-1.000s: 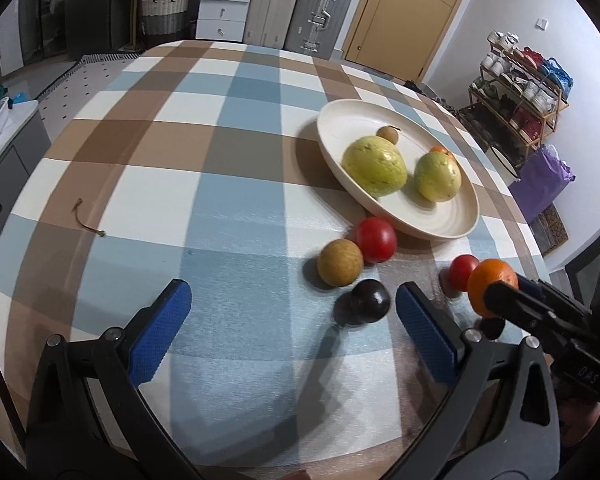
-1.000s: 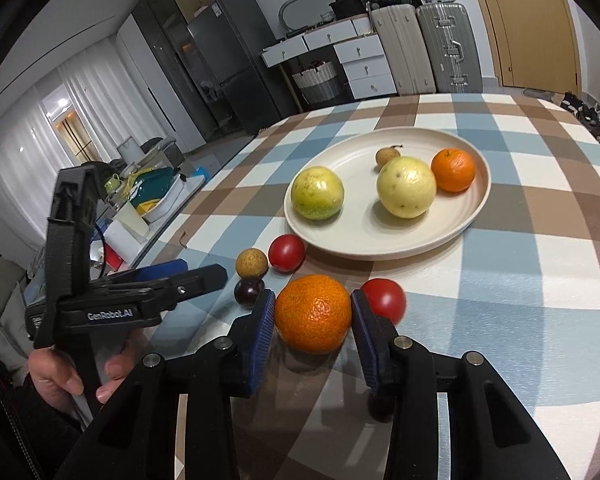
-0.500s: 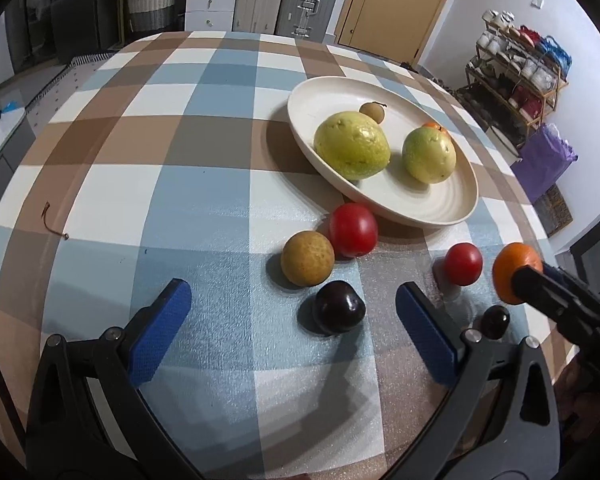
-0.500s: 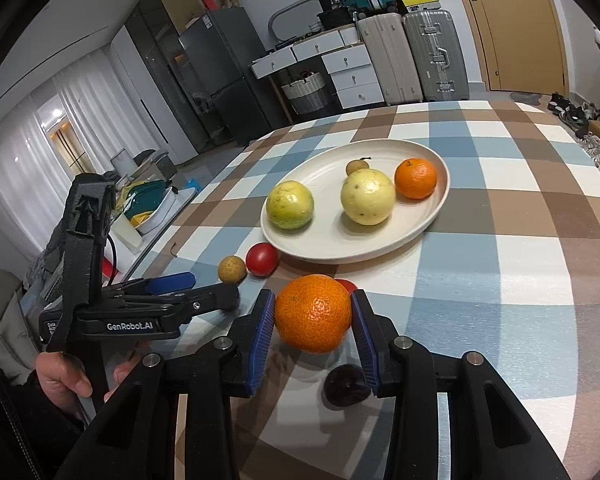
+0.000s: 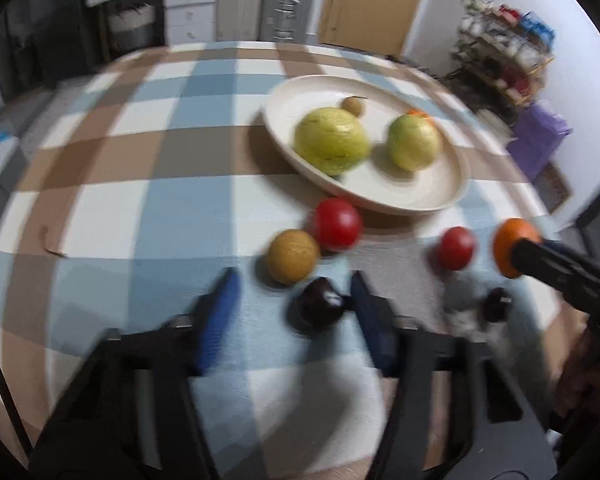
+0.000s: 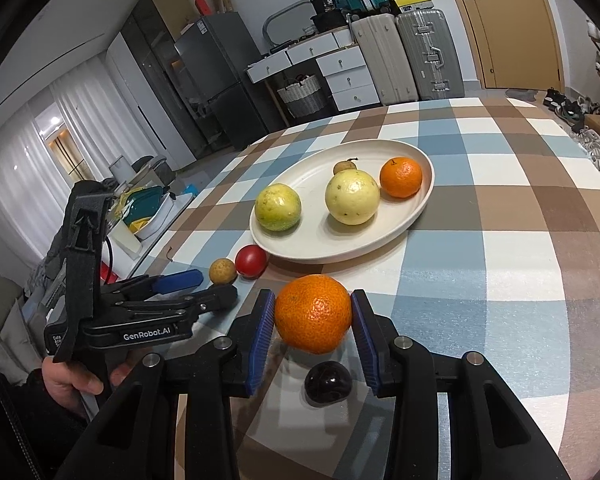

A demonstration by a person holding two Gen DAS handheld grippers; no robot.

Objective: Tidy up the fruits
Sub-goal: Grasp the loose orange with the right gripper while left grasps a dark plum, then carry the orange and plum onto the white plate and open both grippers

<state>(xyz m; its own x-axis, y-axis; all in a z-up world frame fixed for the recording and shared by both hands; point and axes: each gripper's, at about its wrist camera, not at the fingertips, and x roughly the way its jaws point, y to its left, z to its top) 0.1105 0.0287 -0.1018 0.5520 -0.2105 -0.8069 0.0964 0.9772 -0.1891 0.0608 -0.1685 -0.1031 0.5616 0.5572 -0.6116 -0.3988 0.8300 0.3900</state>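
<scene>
My right gripper (image 6: 312, 336) is shut on an orange (image 6: 313, 319) and holds it above the table, short of the cream plate (image 6: 384, 236). The plate holds two yellow-green guavas (image 6: 278, 207), a second orange (image 6: 401, 177) and a small brown fruit (image 6: 344, 167). My left gripper (image 5: 294, 306) is open around a dark plum (image 5: 320, 309) on the cloth; its right pad is close to the plum. Beyond the plum lie a tan fruit (image 5: 293, 256) and a red tomato (image 5: 337, 224). Another red tomato (image 5: 457, 248) and another dark plum (image 6: 327, 382) lie under the held orange.
The round table has a checked blue, brown and white cloth (image 6: 500, 208). A small twig (image 5: 54, 246) lies on it at the left. Suitcases (image 6: 424, 56), drawers and a door stand behind the table. A shoe rack (image 5: 504, 64) is at the right.
My left gripper has narrowed its jaws and moved forward around the dark plum. My right gripper has lifted the orange higher and drawn back a little.
</scene>
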